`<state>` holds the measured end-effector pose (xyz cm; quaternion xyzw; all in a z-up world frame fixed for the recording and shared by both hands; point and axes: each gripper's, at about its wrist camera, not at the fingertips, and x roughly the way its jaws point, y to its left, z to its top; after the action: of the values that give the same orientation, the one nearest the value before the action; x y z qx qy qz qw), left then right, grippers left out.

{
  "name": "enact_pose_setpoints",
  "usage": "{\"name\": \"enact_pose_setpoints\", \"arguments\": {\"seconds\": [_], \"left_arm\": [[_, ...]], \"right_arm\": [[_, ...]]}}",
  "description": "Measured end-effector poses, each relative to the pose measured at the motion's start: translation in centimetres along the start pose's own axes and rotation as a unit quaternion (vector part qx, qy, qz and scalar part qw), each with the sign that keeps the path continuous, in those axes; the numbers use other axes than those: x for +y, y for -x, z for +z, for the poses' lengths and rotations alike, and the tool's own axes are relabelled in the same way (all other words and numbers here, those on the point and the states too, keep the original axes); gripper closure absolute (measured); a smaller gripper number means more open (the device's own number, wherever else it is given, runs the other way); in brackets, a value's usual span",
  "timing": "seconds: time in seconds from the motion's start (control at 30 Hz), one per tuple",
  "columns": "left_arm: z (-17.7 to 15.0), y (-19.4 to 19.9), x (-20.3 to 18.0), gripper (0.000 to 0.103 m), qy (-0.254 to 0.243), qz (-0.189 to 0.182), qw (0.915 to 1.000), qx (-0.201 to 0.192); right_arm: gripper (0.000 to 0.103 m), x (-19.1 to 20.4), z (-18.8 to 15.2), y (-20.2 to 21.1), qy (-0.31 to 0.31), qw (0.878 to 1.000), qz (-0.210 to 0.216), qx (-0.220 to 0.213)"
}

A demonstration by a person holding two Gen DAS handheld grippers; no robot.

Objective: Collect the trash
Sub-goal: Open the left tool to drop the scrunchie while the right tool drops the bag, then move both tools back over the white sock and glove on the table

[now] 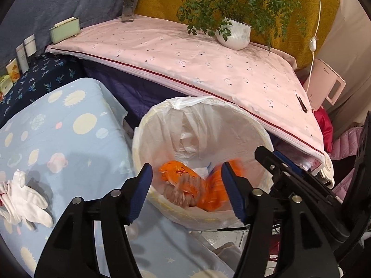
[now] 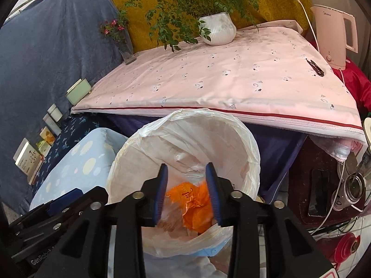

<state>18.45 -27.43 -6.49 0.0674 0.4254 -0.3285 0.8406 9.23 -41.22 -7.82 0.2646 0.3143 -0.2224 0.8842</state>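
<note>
A white bin with a plastic liner stands between the blue bed and the pink-covered table. Orange wrappers lie blurred inside it, over brownish trash. My left gripper is open above the bin's near rim, with nothing between its blue pads. My right gripper is open over the bin mouth, also empty; it shows at the right of the left wrist view. White crumpled gloves or tissue lie on the blue bed at the left.
A pink-covered table holds a potted plant, a flower vase and a dark clip. A pink kettle stands at right. Boxes line the left wall. A blue planet-print bed is at left.
</note>
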Motion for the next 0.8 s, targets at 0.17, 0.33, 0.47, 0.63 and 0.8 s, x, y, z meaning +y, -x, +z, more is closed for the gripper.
{"name": "enact_pose_setpoints", "arguments": {"seconds": [0.17, 0.33, 0.47, 0.63, 0.8], "left_arm": [[-0.6, 0.8, 1.3, 0.044, 0.014, 0.016, 0.9998, -0.001], [-1.5, 2.3, 2.7, 0.044, 0.027, 0.037, 0.9989, -0.005], [-2.4, 3.8, 4.0, 0.044, 0.044, 0.048, 0.9978, -0.010], [-3.8, 5.7, 6.0, 0.043, 0.063, 0.068, 0.9956, -0.018], [-5.5, 7.4, 8.1, 0.042, 0.085, 0.085, 0.9926, -0.021]], "right_arm": [[0.065, 1.0, -0.3, 0.7, 0.012, 1.000, 0.003, -0.002], [0.062, 2.1, -0.9, 1.5, 0.020, 1.000, 0.012, 0.000], [0.061, 3.4, -1.8, 2.4, 0.032, 0.999, 0.021, 0.003], [0.054, 5.5, -2.9, 3.6, 0.048, 0.998, 0.035, 0.002], [0.053, 7.8, -4.2, 4.3, 0.069, 0.996, 0.049, 0.010]]}}
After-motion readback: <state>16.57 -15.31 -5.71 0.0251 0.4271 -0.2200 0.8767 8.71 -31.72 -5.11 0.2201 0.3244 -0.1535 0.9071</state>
